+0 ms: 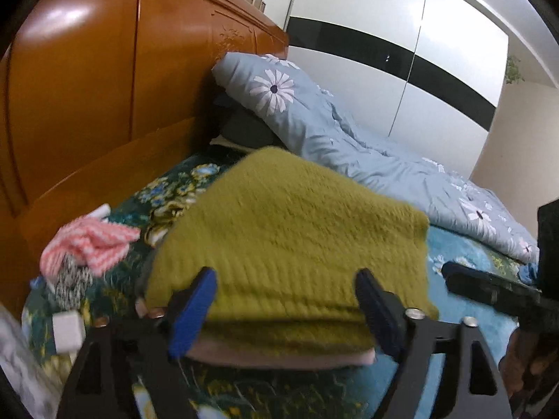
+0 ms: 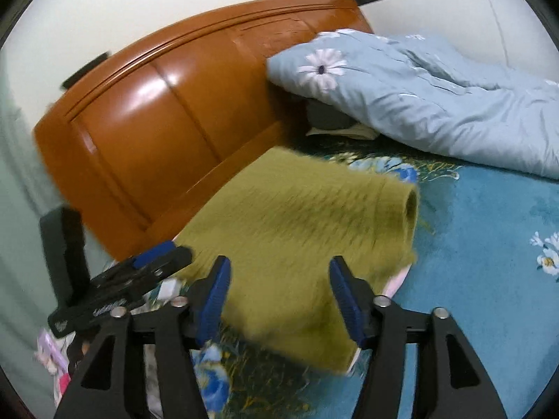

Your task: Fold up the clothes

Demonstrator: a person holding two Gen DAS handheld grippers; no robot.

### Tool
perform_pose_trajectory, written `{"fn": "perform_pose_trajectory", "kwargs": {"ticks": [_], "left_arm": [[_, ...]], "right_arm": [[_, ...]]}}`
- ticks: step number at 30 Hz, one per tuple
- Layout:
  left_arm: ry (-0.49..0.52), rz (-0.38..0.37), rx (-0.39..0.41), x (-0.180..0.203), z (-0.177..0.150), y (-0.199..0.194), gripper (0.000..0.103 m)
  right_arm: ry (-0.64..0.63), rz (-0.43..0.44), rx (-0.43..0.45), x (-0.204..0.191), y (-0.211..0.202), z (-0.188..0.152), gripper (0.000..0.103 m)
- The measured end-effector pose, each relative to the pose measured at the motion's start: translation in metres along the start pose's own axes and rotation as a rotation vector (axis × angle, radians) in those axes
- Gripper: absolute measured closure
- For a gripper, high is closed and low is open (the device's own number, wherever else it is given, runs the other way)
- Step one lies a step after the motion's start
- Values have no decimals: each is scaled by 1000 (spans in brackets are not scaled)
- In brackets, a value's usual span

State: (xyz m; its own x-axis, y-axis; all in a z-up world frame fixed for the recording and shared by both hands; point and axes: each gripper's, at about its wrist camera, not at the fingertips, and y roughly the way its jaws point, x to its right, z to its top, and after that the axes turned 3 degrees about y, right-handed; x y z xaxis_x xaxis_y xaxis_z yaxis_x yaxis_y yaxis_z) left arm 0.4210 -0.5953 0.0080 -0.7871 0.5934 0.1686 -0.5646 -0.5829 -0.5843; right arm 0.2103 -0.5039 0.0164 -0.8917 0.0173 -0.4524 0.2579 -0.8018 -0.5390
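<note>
A folded olive-green knit sweater (image 1: 290, 230) (image 2: 300, 227) lies on the floral bed sheet (image 1: 167, 192) (image 2: 482, 230), on top of a pink garment (image 1: 279, 356) whose edge (image 2: 394, 279) peeks out underneath. My left gripper (image 1: 284, 305) is open, its blue-padded fingers (image 1: 194, 310) wide apart on either side of the stack's near edge. My right gripper (image 2: 279, 296) is also open at the sweater's near edge, with the knit showing between its fingers (image 2: 215, 296). Each gripper shows in the other's view: the right one (image 1: 489, 288) and the left one (image 2: 139, 272).
A glossy wooden headboard (image 1: 104, 87) (image 2: 167, 111) rises behind the stack. A light blue flowered duvet (image 1: 332, 129) (image 2: 436, 97) is bunched to the right. A pink-and-white striped cloth (image 1: 94, 244) and a small white box (image 1: 68, 331) lie to the left. White wardrobe doors (image 1: 384, 35) stand beyond.
</note>
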Motion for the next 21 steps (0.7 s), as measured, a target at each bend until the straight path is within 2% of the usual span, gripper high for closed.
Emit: {"fn": "perform_pose_trajectory", "kwargs": {"ticks": [1, 3, 5, 6, 8, 13, 14, 15, 18, 21], "left_arm": [[3, 4, 5, 5, -8, -4, 14], [5, 6, 12, 15, -23, -13, 5], [-6, 9, 21, 23, -36, -22, 1], [-13, 13, 28, 26, -42, -26, 0], [-22, 32, 28, 30, -51, -33, 0], [-35, 100, 14, 36, -66, -50, 0], [-44, 108, 24, 37, -68, -56, 0], [-52, 116, 34, 37, -71, -61, 0], [-100, 94, 67, 37, -80, -80, 0], [-129, 108, 88, 38, -89, -92, 0]], "right_arm": [[-27, 2, -5, -3, -2, -10, 40], [-79, -29, -32, -9, -6, -28, 40], [-98, -57, -54, -12, -10, -41, 39], [-105, -71, -63, -14, -12, -48, 37], [-121, -94, -59, -18, -19, -59, 15], [-151, -138, -51, -24, -33, -82, 13], [-158, -147, -48, -26, -36, -86, 12], [-167, -158, -42, -29, -39, -90, 6], [-196, -192, -24, -37, -50, -101, 1], [-225, -225, -5, -45, -61, -112, 0]]}}
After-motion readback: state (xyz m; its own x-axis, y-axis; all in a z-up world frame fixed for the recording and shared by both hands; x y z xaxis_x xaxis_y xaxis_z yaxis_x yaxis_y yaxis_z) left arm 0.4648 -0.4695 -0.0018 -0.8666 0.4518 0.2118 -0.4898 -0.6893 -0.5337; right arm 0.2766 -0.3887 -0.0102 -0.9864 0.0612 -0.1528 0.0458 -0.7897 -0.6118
